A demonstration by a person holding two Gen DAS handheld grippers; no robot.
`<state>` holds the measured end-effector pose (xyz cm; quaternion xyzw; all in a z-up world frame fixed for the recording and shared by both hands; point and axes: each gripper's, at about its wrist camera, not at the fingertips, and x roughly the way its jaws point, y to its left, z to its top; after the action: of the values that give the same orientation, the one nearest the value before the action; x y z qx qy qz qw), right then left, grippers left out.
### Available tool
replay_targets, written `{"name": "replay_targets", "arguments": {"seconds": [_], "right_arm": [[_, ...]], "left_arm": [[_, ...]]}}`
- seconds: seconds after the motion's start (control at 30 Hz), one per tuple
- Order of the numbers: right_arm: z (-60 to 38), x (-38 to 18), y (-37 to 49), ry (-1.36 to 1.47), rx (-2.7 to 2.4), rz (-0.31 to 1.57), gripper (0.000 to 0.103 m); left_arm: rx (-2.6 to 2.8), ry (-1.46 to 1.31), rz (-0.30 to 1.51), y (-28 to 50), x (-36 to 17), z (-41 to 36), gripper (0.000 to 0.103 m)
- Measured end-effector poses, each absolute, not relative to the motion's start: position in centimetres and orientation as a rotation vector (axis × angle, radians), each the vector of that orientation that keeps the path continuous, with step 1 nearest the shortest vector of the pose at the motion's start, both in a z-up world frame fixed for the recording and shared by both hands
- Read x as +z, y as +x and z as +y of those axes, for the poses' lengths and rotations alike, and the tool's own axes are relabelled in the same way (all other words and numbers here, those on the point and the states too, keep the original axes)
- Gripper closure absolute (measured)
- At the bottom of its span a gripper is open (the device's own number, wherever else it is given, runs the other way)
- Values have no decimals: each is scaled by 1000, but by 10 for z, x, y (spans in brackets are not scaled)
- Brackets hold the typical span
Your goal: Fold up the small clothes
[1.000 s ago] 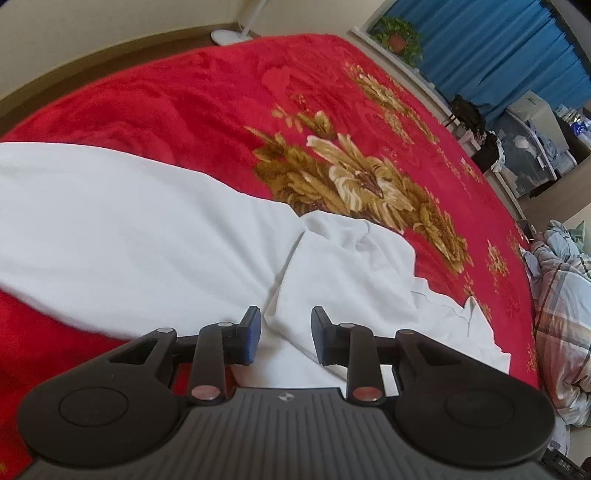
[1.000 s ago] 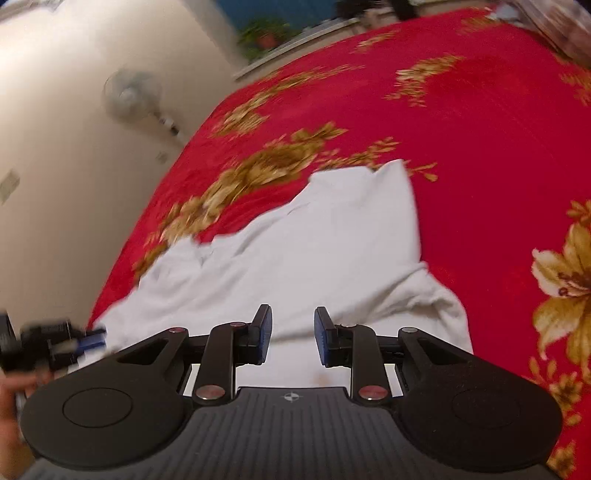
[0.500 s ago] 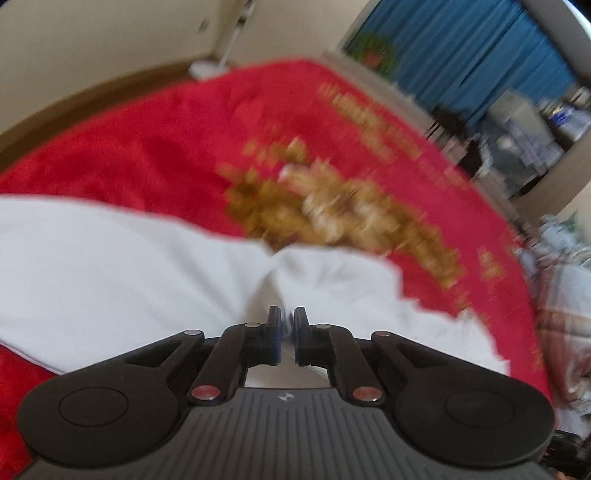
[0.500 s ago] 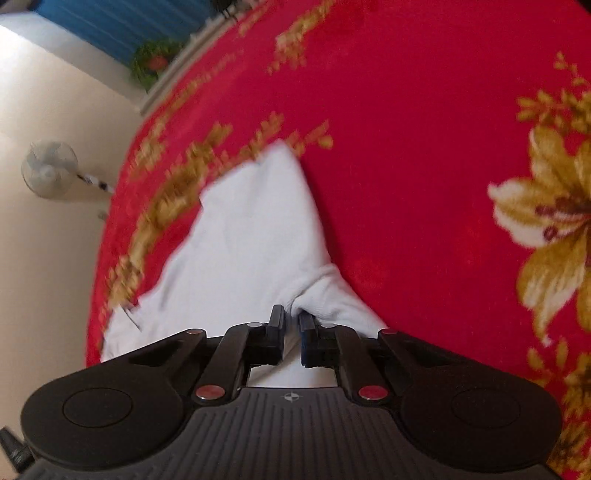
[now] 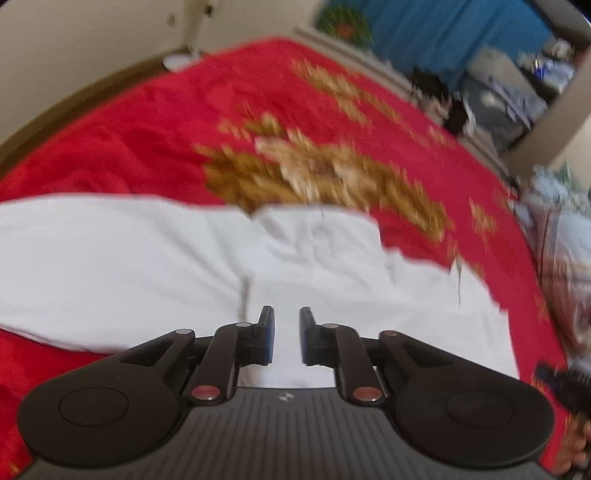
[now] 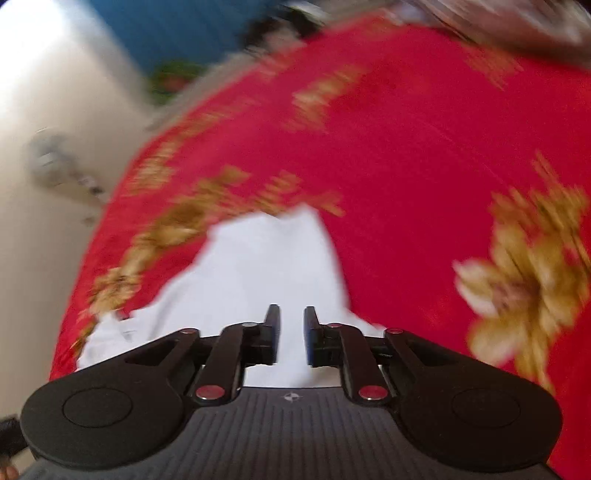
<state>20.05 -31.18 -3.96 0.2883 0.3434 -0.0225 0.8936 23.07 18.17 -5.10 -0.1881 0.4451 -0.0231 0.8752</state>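
A white garment point(image 5: 155, 258) lies spread on a red blanket with gold flowers point(image 5: 184, 122). In the left wrist view my left gripper point(image 5: 286, 317) hovers over the cloth, its jaws opening, with a narrow gap and nothing pinched between the pads. In the right wrist view the same white garment point(image 6: 258, 266) lies ahead and below. My right gripper point(image 6: 291, 315) is over its near part, jaws opening too, with no cloth gripped between them. Both views are blurred by motion.
The red blanket point(image 6: 424, 155) covers the whole bed. A plaid quilt point(image 5: 565, 258) lies at the right edge. Blue curtains point(image 5: 443, 33), a potted plant point(image 5: 343, 26) and clutter stand beyond the bed. A fan point(image 6: 51, 162) stands by the cream wall.
Both grippers closed onto the white cloth half a second ago and have now parted again. The garment's bunched fold near the left gripper now lies flatter. Both cameras moved.
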Motion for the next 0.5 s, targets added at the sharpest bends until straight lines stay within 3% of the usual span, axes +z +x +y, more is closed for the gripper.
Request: {"name": "replay_targets", "arguments": {"seconds": [0.07, 0.1, 0.2, 0.37, 0.5], "right_arm": [[-311, -47, 207, 600, 10, 714, 71], [-313, -59, 218, 623, 33, 764, 71], [-322, -93, 229, 661, -39, 913, 81], [-313, -72, 227, 575, 5, 840, 70], [-308, -55, 223, 462, 49, 786, 68]], "left_arm": [[-26, -331, 1026, 238, -74, 171, 81], [-16, -298, 1068, 241, -83, 167, 82], [-21, -275, 1056, 238, -83, 168, 78], [-11, -367, 942, 236, -59, 186, 74], [84, -327, 853, 233, -42, 196, 74]]}}
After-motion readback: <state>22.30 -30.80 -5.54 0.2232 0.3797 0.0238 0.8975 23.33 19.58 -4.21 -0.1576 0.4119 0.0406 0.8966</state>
